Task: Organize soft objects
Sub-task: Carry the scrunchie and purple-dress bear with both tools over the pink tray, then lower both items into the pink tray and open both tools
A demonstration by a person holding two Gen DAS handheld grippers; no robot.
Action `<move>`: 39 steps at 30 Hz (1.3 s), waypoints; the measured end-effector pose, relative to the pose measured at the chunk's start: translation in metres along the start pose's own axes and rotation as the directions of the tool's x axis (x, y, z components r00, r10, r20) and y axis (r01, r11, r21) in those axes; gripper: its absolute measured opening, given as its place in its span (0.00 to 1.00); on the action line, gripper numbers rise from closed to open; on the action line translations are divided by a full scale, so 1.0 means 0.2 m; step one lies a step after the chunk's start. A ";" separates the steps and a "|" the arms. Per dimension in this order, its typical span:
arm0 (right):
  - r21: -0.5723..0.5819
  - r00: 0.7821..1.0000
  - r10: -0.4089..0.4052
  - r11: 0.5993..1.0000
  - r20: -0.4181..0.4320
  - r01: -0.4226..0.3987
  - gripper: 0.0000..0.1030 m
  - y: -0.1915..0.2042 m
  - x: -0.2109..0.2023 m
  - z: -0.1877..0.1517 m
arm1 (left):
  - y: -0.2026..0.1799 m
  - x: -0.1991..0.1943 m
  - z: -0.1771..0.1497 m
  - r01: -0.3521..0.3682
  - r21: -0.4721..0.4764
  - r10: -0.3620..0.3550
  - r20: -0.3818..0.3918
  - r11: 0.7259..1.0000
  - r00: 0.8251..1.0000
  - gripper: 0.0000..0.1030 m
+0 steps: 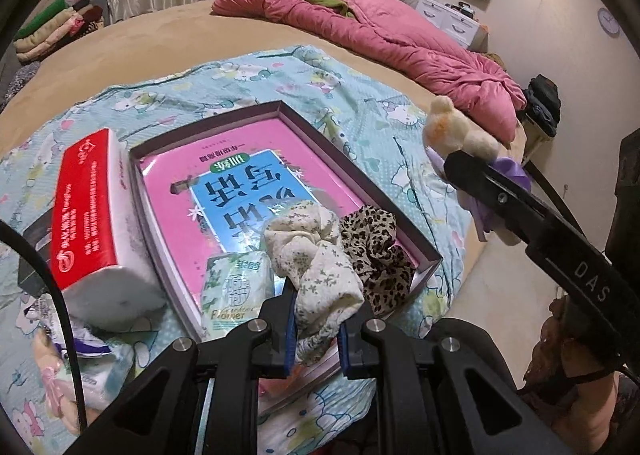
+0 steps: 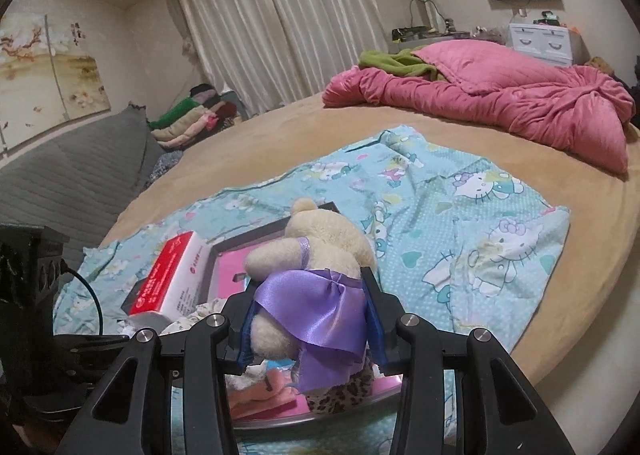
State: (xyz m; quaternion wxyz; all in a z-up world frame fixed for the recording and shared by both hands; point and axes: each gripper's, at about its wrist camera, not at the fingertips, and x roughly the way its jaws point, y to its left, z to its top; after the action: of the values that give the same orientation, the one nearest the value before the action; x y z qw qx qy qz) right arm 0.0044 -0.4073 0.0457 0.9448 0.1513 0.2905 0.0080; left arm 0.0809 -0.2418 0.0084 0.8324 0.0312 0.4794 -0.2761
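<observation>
- Left wrist view: cream floral fabric scrunchie (image 1: 316, 255) is pinched between the blue pads of the left gripper (image 1: 316, 339), over the near edge of the shallow dark-rimmed box (image 1: 424, 245) with a pink book cover inside. A leopard-print scrunchie (image 1: 376, 251) lies in the box corner just beside it. The step looks like placing; next the jaws should part once the scrunchie rests inside.
- Right wrist view: the right gripper (image 2: 312, 327) clamps a cream plush bear in a purple satin skirt (image 2: 316, 279), held above the box. It likely calls for lowering into a bare part of the box.
</observation>
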 end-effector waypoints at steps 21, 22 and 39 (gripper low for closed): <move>-0.035 0.997 -0.057 0.998 -0.046 0.055 0.44 -0.01 0.12 -0.05 | 0.04 0.17 -0.04 0.013 -0.009 -0.013 -0.056 1.000 0.998 0.16; -0.040 0.996 -0.063 0.997 -0.055 0.061 0.44 -0.01 0.13 -0.05 | 0.05 0.17 -0.04 0.011 -0.012 -0.012 -0.058 1.000 0.998 0.16; -0.179 0.967 -0.141 0.978 -0.213 0.103 0.46 0.06 0.40 -0.16 | 0.11 0.20 -0.07 0.026 -0.056 -0.030 -0.067 0.998 0.997 0.16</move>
State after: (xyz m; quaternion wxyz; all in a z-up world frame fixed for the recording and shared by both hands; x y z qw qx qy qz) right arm 0.0539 -0.3783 -0.0205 0.9140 0.0519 0.4023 -0.0089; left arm 0.0965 -0.2356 -0.0358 0.8123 0.0109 0.5152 -0.2732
